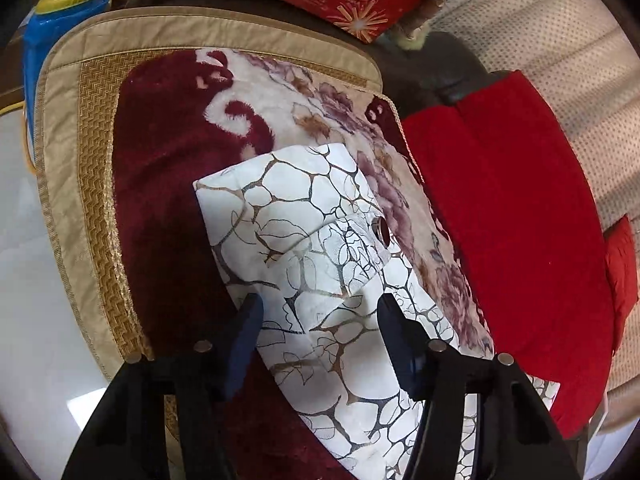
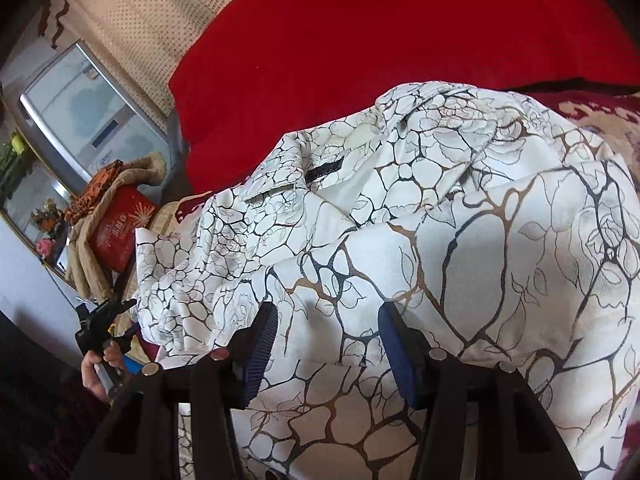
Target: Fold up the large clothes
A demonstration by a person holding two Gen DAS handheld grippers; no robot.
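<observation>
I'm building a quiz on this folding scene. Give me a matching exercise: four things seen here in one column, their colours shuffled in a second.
Things:
1. patterned shirt
2. cushion
3. blanket
4. container

Colours:
A. plain bright red
B. blue with a yellow lid
C. white with dark and gold veining
D. dark maroon with cream flowers

Pairs: 1-C, 2-A, 3-D, 4-B

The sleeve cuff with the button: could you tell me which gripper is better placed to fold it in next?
Left, probably. The left gripper has its fingers open astride the sleeve cuff. The right gripper sits over the shirt's body, near the collar.
</observation>
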